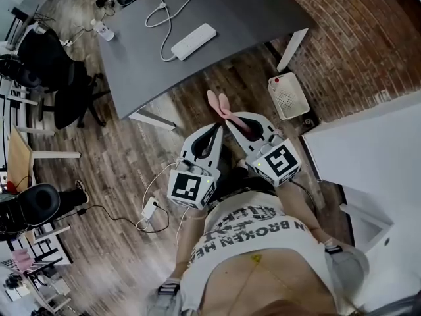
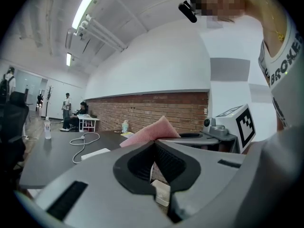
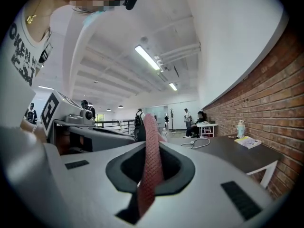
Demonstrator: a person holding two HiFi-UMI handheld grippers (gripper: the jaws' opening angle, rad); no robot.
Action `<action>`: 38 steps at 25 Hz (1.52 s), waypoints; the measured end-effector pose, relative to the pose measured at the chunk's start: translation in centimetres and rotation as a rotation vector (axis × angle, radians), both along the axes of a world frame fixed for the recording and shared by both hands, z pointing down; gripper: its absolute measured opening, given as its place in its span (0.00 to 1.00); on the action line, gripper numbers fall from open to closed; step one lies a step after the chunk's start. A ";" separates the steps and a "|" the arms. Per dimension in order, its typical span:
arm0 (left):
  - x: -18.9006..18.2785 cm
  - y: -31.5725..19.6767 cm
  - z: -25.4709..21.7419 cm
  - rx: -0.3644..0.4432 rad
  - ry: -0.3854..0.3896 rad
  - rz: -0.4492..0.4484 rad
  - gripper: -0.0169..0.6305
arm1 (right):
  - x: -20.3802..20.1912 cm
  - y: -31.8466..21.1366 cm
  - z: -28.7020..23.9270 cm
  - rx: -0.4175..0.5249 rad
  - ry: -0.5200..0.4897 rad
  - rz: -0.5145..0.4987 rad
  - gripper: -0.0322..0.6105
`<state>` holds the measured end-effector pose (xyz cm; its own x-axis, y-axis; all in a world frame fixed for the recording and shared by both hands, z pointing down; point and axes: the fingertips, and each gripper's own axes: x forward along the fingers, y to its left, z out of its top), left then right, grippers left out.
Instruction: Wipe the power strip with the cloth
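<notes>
Shirt [image 1: 256,242]; seemingly wood floor [image 1: 112,176]; table [image 1: 237,5], power strip [image 1: 194,41].

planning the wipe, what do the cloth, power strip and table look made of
Cloth: pink fabric, matte, with a fine waffle-like weave.
Power strip: likely white plastic, a smooth hard-edged bar.
Table: dark grey matte top, maybe laminate; can't tell.

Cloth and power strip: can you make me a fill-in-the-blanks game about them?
1. The cloth is ____ in colour.
2. The right gripper is shut on the ____.
3. The white power strip lies on the grey ____.
4. The left gripper is shut and holds ____.

Missing words: pink; cloth; table; nothing.
</notes>
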<state>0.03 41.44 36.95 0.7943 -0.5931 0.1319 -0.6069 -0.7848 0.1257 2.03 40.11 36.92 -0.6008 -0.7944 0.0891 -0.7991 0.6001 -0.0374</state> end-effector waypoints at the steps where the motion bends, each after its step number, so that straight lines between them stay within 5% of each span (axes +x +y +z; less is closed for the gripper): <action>1: 0.0 -0.5 0.1 -0.003 -0.001 0.004 0.04 | 0.0 -0.5 0.2 -0.005 0.003 0.005 0.08; 24: 1.2 -20.2 0.1 0.001 0.036 0.149 0.04 | 0.9 -20.1 0.2 -0.011 0.067 0.134 0.08; 38: -4.9 -25.0 1.6 -0.020 0.027 0.002 0.04 | -3.8 -25.2 1.7 -0.043 0.107 0.023 0.08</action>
